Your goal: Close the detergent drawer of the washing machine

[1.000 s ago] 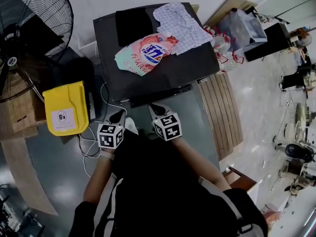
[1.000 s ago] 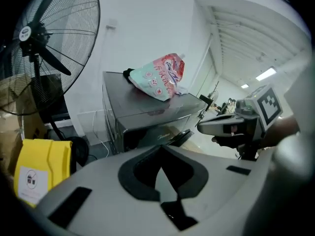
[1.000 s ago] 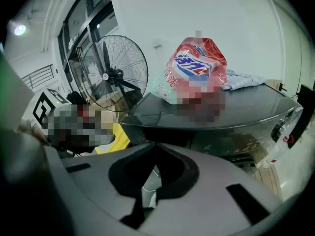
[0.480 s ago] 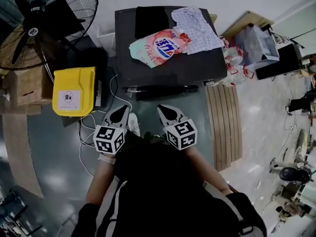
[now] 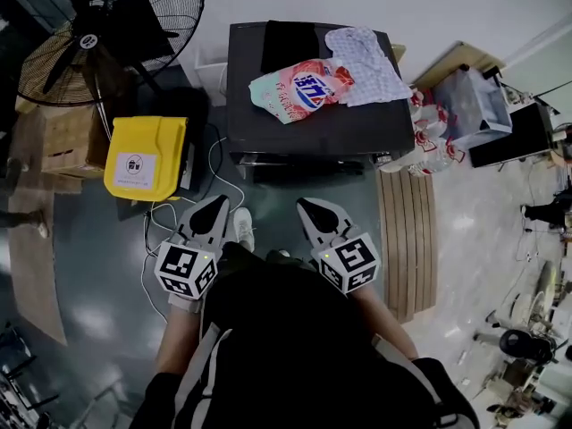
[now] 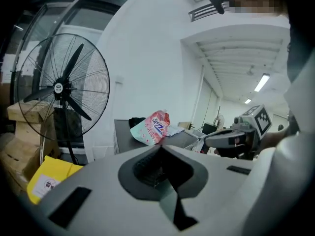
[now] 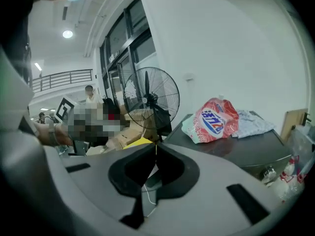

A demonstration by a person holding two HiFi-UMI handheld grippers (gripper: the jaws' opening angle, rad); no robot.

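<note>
Both claws held out in front of me, near my body, well short of the washing machine [image 5: 308, 132].

- L claw [image 5: 218, 204]: jaws together, nothing between them (own view confirms, tips meet at [image 6: 160, 147]).
- R claw [image 5: 305, 206]: jaws together too, empty; tips meet at [image 7: 156, 145].
- The 2 claws sit side by side, apart, marker cubes toward me. Neither touches the machine.
- Detergent drawer [image 5: 299, 163]: prob. the dark strip along the machine's front edge, straight ahead of both claws. Angle too steep to say if it's in or out.
- On top of the machine: pink/white detergent bag [image 5: 299, 92] lying flat near the middle, checked cloth [image 5: 366, 56] just beside it to the R, black cloth [image 5: 290, 38] at the back.
- L of the machine: yellow bin [image 5: 143, 159] on the floor, big standing fan [image 5: 107, 25] behind it.
- White cables [image 5: 214, 181] on the floor between bin and machine.
- R of the machine: wooden slatted panel [image 5: 407, 239] on the floor.
</note>
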